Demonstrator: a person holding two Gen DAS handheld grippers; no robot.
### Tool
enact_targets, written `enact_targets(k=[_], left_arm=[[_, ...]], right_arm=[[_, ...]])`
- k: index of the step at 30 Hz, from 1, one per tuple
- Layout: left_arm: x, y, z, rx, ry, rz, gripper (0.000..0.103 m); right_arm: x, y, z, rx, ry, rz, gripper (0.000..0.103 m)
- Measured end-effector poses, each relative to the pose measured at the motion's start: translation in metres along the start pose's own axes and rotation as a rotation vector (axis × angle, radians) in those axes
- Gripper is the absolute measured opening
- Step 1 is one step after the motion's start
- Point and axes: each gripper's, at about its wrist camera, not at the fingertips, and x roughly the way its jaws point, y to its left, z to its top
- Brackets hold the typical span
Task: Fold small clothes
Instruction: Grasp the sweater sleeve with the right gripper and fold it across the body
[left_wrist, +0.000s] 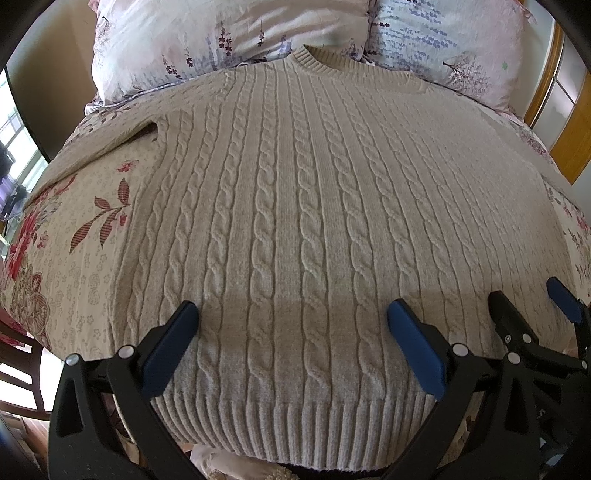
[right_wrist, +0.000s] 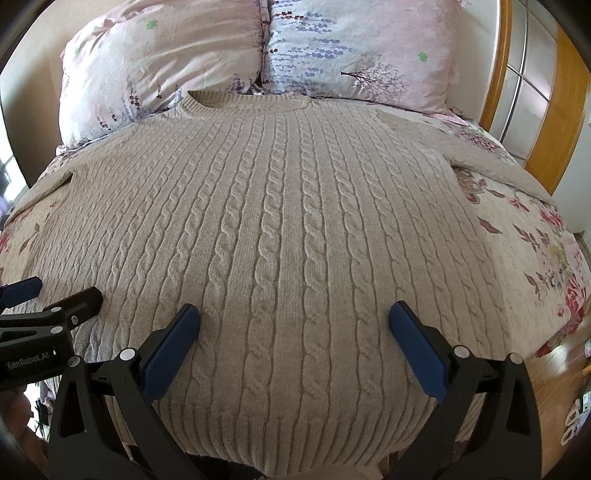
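— What's laid out there?
— A beige cable-knit sweater (left_wrist: 295, 206), spread flat, front up, on the bed (left_wrist: 74, 258).
— Which way round?
— Ribbed crew neck (right_wrist: 236, 99) toward the pillows (right_wrist: 166, 55), ribbed hem (left_wrist: 295, 424) at the near edge. Sleeves angle outward to both sides, unfolded.
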Motion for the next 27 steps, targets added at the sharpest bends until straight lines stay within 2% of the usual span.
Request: enact_targets(k=[9,15,18,23,25,26,27], left_arm=[[0.005,0.0,0.009,0.069,0.07,-0.025,0.101],[0.008,0.004,0.014,0.107,0.022,-0.06,0.101],[0.009,0.01,0.024,0.111,-0.022,-0.076,0.101],[0.003,0.029,0.055,0.073,-0.121,-0.138,0.101],[0.0,0.033,0.069,0.086,-0.151,-0.123,0.101],[-0.001,0.034,0.076,0.098,-0.155,-0.112,0.101],[0.0,0.036,0.083,0.108,-0.157,-0.103,0.101]], right_arm=[[0.005,-0.005,0.006,-0.097,-0.015,0.09,0.102],[0.004,-0.02,0.019,-0.079,-0.025,0.17,0.102],[-0.001,-0.056,0.047,0.034,-0.068,0.187,0.102],[0.009,-0.158,0.1,0.341,-0.084,0.136,0.097],[0.019,-0.194,0.11,0.457,-0.074,0.135,0.089],[0.027,-0.215,0.114,0.527,-0.059,0.13,0.079],[0.032,-0.225,0.116,0.565,-0.051,0.124,0.075]])
